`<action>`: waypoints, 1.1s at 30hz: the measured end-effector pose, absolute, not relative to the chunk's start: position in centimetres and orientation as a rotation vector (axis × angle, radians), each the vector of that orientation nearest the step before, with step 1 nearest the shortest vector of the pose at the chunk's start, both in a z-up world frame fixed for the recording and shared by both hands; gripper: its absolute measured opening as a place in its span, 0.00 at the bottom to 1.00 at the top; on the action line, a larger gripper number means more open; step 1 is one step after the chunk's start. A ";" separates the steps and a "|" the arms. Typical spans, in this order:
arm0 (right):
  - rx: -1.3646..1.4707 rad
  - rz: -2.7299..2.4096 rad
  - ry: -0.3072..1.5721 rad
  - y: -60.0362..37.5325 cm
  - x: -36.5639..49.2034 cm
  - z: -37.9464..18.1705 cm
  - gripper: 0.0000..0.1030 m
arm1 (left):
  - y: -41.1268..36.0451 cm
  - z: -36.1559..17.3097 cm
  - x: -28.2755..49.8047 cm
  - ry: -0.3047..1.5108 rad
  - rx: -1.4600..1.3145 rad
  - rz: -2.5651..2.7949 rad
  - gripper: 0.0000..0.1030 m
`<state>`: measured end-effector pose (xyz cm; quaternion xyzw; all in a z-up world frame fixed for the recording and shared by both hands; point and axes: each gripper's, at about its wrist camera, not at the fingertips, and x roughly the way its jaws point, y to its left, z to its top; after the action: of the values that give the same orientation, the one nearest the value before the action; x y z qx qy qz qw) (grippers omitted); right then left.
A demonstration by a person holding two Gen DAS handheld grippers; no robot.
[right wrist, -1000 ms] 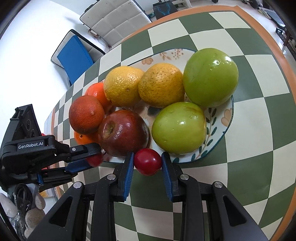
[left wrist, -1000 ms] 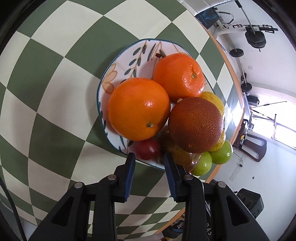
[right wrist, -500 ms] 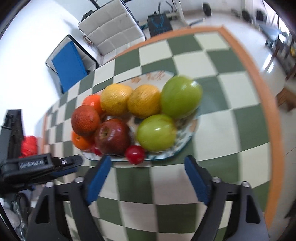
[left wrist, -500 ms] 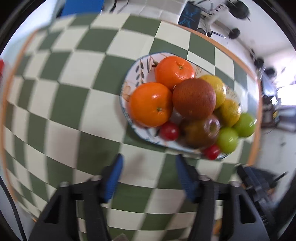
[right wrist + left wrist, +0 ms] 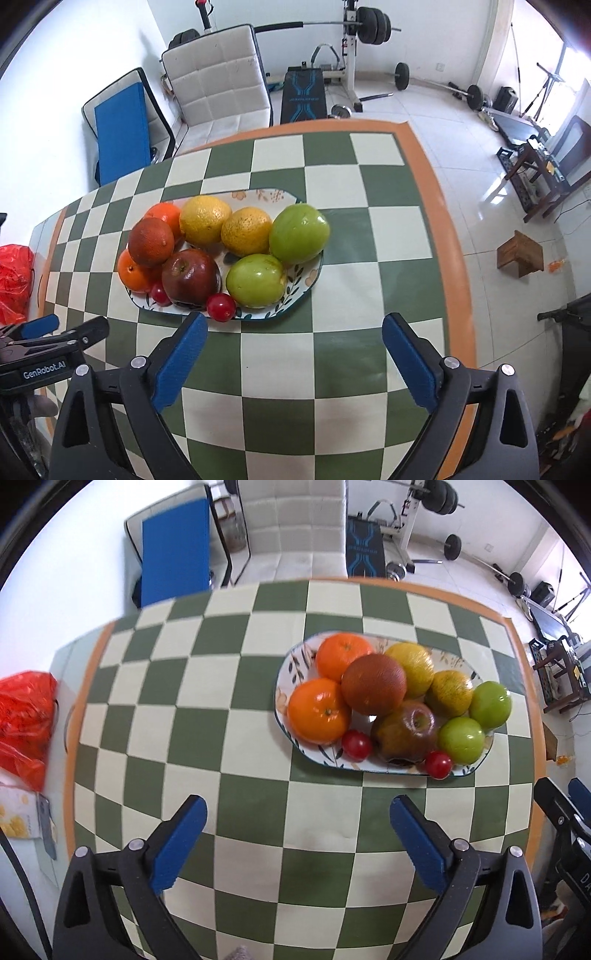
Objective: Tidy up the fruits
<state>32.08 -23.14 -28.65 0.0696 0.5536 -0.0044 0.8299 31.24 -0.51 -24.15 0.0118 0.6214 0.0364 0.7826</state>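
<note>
Both tongs have pulled back from the plate (image 5: 284,686) since a moment ago. The left tongs (image 5: 297,834) and right tongs (image 5: 293,350) now gape wide and hold nothing, hovering over the checkered bench (image 5: 221,738). The two cherry tomatoes (image 5: 221,306) they had gripped now rest on the plate's near rim, beside the red apple (image 5: 191,276), toward the bench's far right corner.

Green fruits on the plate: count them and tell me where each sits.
2. The larger green fruit sits at the plate's right end; the smaller green fruit lies just in front, near the front rim. More could be hidden behind the pile.
</note>
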 end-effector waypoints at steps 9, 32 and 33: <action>0.146 -0.043 1.088 -23.3 28.6 -23.8 0.95 | -1.0 -18.8 28.2 1.227 0.043 0.060 0.99; 0.110 0.003 0.836 -21.3 10.0 -3.8 0.95 | -1.4 -1.6 12.8 0.958 0.027 -0.049 0.99; 0.115 0.008 0.826 -21.2 9.2 -3.0 0.95 | -1.3 -1.2 12.4 0.953 0.027 -0.052 0.99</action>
<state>9.16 -21.21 -2.99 0.0557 0.4013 0.0040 0.9143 12.40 -1.35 -1.25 0.0128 0.4586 -0.0249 0.8882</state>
